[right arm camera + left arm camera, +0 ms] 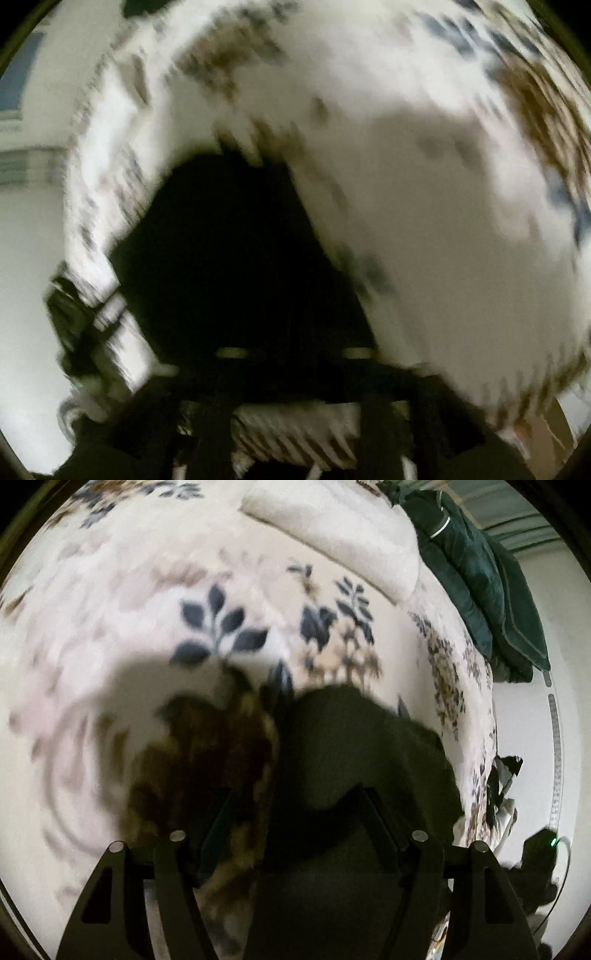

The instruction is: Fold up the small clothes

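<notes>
One dark garment point(351, 746) on floral blanket point(147, 590), left tongs point(295, 812) spread wide over it, right tongs' state unclear from blur.

This is a bedroom in a home. A bed fills most of both views, covered by a white blanket point(147, 590) printed with dark blue leaves and brown flowers. A cream pillow point(332, 535) lies at the far end of the bed, and dark green cushions point(480, 590) with light piping are stacked just beside it at the bed's edge. Past the bed's edge a plain white wall point(524, 720) shows. In the right wrist view the same blanket point(424, 203) appears, heavily blurred, with pale wall point(26, 258) to its left.
</notes>
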The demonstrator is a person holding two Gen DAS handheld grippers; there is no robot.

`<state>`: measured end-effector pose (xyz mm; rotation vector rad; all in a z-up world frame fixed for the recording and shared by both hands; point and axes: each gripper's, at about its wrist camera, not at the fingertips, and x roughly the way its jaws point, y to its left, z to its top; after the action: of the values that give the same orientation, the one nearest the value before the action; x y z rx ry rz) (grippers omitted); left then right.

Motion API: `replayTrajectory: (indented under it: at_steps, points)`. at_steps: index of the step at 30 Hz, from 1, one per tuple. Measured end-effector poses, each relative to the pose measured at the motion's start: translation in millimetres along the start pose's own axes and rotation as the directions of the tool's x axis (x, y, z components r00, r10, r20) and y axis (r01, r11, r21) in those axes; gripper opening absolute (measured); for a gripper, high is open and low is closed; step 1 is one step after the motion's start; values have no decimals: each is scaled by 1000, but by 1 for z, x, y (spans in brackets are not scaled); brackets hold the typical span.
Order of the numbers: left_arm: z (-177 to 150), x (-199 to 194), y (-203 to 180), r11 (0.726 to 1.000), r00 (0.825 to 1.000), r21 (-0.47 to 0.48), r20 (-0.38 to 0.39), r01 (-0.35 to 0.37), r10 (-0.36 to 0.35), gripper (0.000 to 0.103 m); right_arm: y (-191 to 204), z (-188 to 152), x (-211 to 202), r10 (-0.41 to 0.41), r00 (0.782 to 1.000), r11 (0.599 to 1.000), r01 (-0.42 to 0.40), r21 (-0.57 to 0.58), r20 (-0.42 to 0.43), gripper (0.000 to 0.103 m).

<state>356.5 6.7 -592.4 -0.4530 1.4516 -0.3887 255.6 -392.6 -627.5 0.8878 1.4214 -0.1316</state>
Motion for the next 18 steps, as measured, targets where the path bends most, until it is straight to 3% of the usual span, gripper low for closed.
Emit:
replayTrajectory:
  at_steps: [3,6,7,8,11,13,15,18]
  points:
    - [12,11,0,1000,1000,1,1,5,-5,67,22,44,27,17,1000,998,-16,-57,19,59]
    - [22,18,0,999,999,-8,8,38,-38,67,36,75,66,-11,999,996,8,-91,-34,58]
    - [25,18,-1,999,999,-9,16,47,-47,67,37,81,72,6,999,996,-9,-94,-35,41]
    - [27,18,-3,999,998,-5,27,51,-51,66,40,82,72,2,1000,995,-5,-101,-25,7]
    - [32,14,-10,998,996,33,66,56,-58,65,57,86,54,-53,996,981,66,-180,78,5]
    - [35,15,-13,997,996,52,71,54,-58,60,58,99,46,-96,987,981,116,-157,128,5]
    - [42,21,-14,997,996,52,64,51,-54,60,49,114,52,-173,976,974,190,-127,136,2]
    - [50,31,-10,997,998,38,21,65,-66,60,44,120,68,-127,990,982,134,-132,57,2]
